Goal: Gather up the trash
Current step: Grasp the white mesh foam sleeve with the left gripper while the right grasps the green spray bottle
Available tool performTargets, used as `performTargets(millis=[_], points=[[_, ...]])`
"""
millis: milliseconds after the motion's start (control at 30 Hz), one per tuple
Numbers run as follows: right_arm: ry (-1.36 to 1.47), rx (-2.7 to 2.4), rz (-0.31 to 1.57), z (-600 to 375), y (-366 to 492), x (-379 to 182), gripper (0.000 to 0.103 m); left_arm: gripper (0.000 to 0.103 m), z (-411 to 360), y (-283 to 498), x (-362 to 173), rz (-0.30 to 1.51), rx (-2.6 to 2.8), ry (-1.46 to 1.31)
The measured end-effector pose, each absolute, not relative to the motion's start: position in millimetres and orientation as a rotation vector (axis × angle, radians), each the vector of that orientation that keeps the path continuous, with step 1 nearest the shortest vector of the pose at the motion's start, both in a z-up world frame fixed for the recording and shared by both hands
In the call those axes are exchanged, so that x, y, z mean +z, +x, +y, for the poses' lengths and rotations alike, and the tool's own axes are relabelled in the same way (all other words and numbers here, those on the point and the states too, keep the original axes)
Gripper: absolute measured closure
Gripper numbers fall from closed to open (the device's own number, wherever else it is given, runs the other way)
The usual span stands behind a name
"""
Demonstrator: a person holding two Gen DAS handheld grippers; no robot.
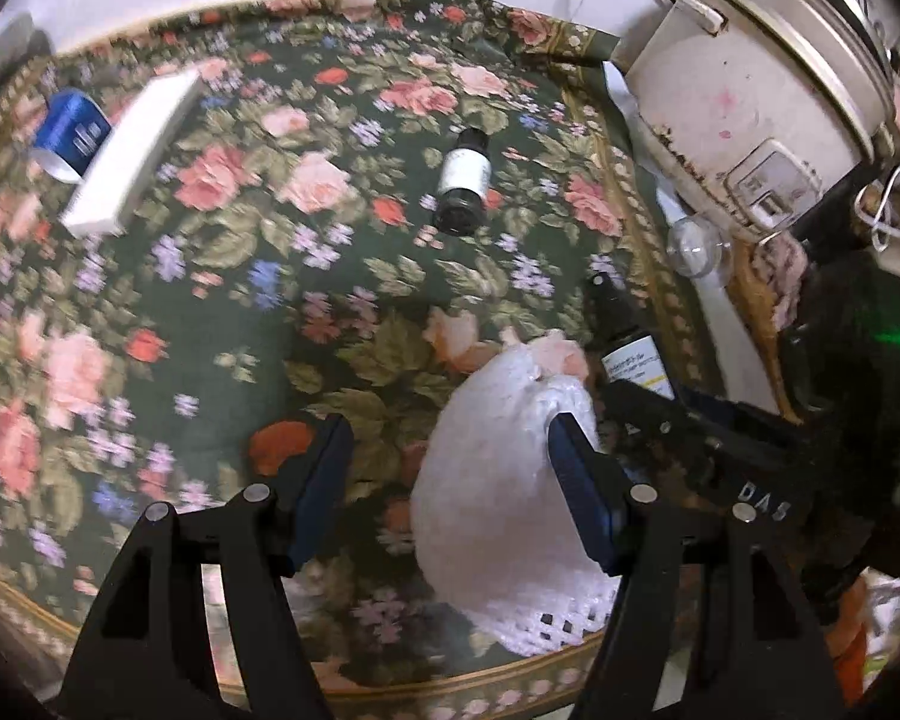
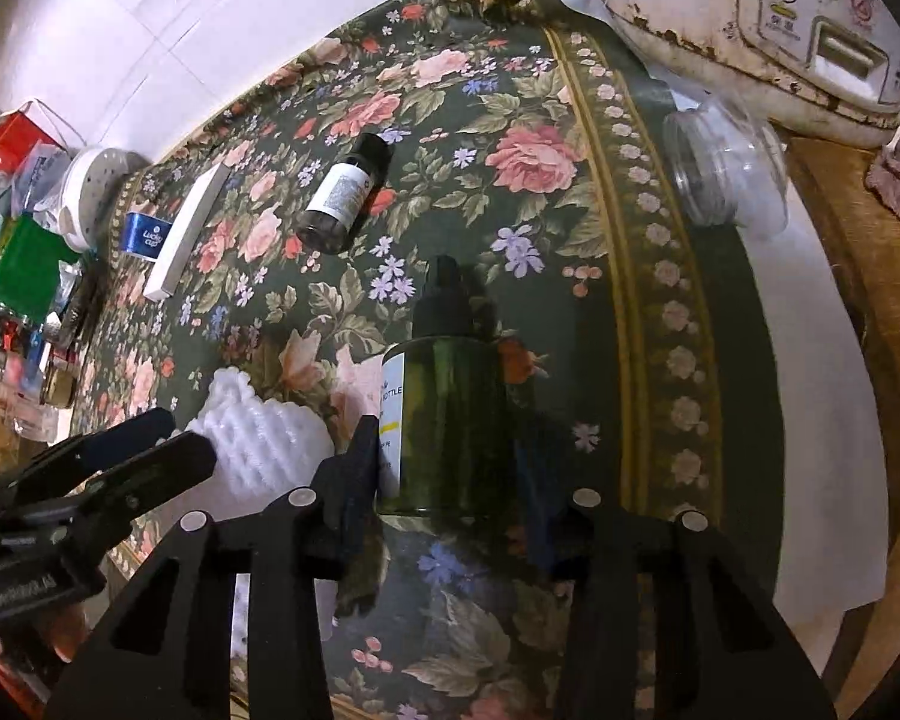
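Observation:
A white foam net sleeve (image 1: 498,480) lies on the floral cloth (image 1: 240,312). My left gripper (image 1: 450,450) is open above it, its right finger over the foam's right side. A dark green bottle with a white label (image 2: 450,420) lies between the open jaws of my right gripper (image 2: 444,456), which straddles its base; whether the pads touch it I cannot tell. The foam also shows in the right wrist view (image 2: 264,438). A small dark bottle with a white label (image 1: 463,180) lies further out, also in the right wrist view (image 2: 345,195).
A white box (image 1: 132,150) and a blue can (image 1: 69,132) lie at the far left. A clear plastic jar (image 2: 726,168) lies beside an old white rice cooker (image 2: 750,18) at the right. Clutter stands past the cloth's left edge (image 2: 24,228).

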State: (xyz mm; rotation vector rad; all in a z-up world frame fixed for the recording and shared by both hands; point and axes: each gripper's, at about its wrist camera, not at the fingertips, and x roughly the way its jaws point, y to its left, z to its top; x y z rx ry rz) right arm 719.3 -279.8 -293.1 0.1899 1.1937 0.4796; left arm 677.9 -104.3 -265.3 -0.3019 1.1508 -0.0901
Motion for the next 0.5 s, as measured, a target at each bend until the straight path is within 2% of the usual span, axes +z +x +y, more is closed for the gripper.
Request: performTargets(millis=[33,100,133,300,500], points=[[0.19,0.478,1.194,-281,719,-294,0.065,0.04,-106,679,-267,1.15,-0.108,-0.318],[0.201,0.473,1.195,-286,716,-294,0.065,0.059,-112,679,-268,1.143,-0.136,-0.319],[0.208,0.469,1.191,-289,714,-293,0.065,0.062,-114,679,-268,1.14,-0.149,-0.323],[0.226,0.462,1.163,-296,703,-283,0.065,0.071,-119,675,-259,1.103,-0.149,-0.292],[0.233,0.465,1.117,-290,693,-265,0.065,0.073,-111,659,-239,1.052,-0.126,-0.266]])
